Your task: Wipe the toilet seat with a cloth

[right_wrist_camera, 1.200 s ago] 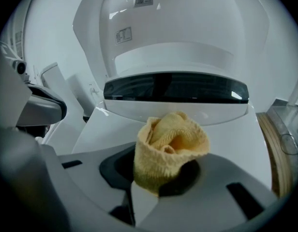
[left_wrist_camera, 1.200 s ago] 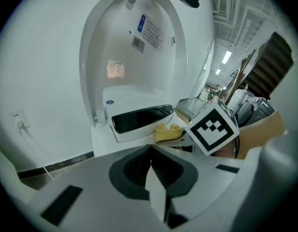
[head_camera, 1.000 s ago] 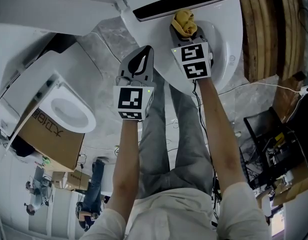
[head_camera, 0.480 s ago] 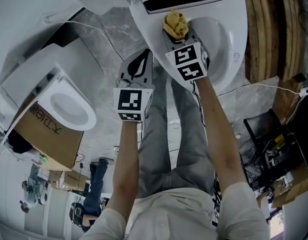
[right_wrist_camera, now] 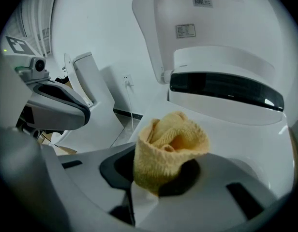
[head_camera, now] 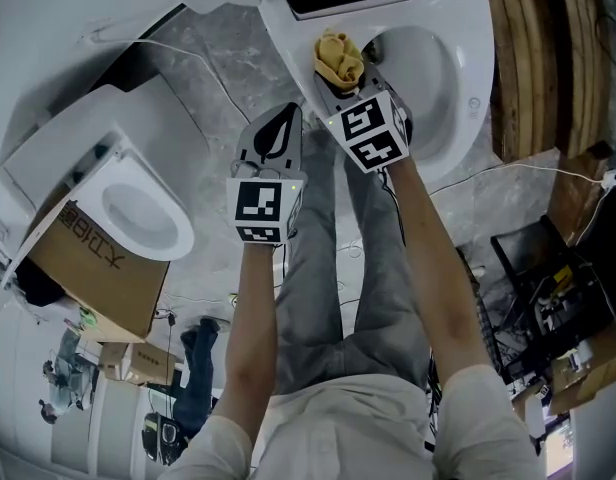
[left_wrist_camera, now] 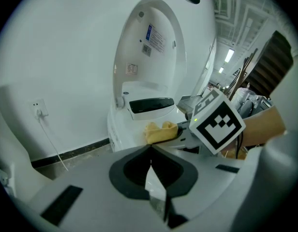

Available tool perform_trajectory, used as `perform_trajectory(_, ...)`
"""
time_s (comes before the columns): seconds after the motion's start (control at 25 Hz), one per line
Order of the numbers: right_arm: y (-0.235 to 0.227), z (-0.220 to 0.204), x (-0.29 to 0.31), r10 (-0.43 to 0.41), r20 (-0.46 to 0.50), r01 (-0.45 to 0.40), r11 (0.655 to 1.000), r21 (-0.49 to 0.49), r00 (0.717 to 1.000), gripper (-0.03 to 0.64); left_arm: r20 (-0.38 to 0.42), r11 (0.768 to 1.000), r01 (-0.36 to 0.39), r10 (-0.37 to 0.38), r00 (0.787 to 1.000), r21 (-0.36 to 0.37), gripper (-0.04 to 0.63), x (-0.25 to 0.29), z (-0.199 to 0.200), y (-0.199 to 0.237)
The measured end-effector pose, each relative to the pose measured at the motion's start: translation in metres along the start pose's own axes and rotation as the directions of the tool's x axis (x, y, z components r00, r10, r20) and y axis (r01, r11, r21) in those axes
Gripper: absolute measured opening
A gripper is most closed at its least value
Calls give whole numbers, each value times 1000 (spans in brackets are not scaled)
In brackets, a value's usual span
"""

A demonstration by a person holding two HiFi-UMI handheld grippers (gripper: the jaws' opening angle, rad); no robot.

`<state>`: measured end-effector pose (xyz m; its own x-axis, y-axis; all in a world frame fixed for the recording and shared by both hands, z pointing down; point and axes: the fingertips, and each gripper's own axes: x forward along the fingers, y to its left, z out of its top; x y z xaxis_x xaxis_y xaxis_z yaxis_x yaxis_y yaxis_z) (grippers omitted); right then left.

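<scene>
Grey marble floor (head_camera: 203, 68), white toilet, lid (left_wrist_camera: 149, 47) up — yellow cloth (head_camera: 338, 56) pinched in right gripper (head_camera: 345, 76), held on toilet seat (right_wrist_camera: 236, 139). Left gripper (head_camera: 280, 128) jaws pressed together, nothing held — kept just beside right one.

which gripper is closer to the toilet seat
Right. The right gripper, shut on the yellow cloth, is over the toilet seat's rim. The left gripper hangs shut off to its side, above the floor.

cloth (head_camera: 338, 58) over toilet seat (head_camera: 468, 63) rim at 12 o'clock, left gripper (head_camera: 278, 133) at its 7 o'clock, second toilet (head_camera: 138, 223) at 9 o'clock
</scene>
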<state>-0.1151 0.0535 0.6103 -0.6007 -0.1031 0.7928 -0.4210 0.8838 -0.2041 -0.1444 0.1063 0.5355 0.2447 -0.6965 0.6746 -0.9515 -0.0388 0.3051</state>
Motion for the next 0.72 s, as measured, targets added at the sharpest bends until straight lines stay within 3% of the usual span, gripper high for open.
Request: perform_trajectory(0.72,56,-48,-20,99,-37,-98,994,43,994,89,-55,999,-1,3,998,33,14,-17,-18,-6)
